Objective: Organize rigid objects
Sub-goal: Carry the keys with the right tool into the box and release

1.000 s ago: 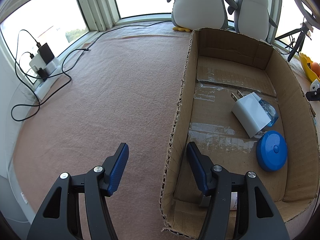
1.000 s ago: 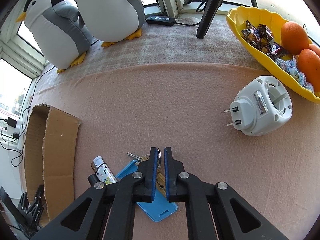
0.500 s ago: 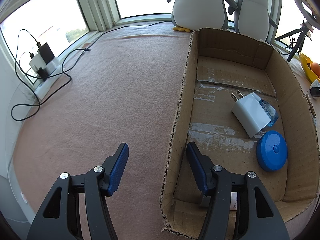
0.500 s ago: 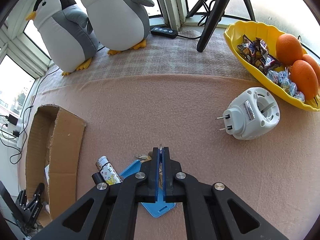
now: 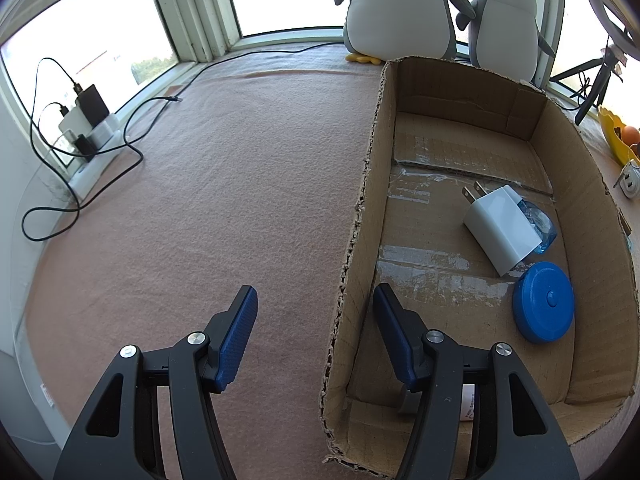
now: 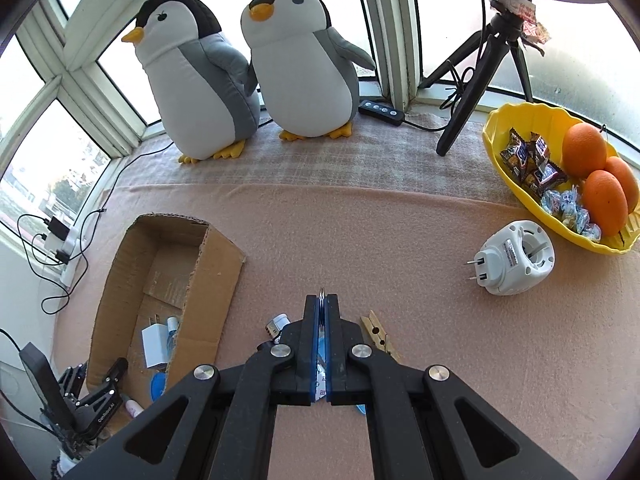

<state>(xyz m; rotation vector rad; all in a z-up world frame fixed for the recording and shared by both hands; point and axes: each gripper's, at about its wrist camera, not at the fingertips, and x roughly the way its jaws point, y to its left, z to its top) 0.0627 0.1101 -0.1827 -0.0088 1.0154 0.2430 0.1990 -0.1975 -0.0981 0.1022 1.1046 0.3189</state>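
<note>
The right gripper (image 6: 321,300) is pressed together on a thin metal key ring (image 6: 321,291), whose edge sticks out above the fingertips, and compared with a second ago it has risen: the tabletop (image 6: 360,240) now looks farther away and more of the cardboard box (image 6: 224,280) is visible. A second ago the keys lay on the blue card under the gripper; now the ring is held and lifted, so I judge that the pick is done and the carry to the box is the next step. The left gripper (image 5: 316,320) has not moved; its jaws stand spread on both sides of the near box wall, one outside and one inside, and I cannot tell whether the pads press on the cardboard. Inside the box I count one white charger (image 5: 500,228), one blue round disc (image 5: 544,307) and one clear blue item (image 5: 542,226) partly under the charger. On the tabletop outside there remain one wooden clothespin (image 6: 378,334), one small lighter (image 6: 277,325) and one white round plug device (image 6: 516,258). Behind them stand two plush penguins (image 6: 304,68), and one yellow bowl (image 6: 496,148) holds three oranges (image 6: 584,148) with some sweets.
</note>
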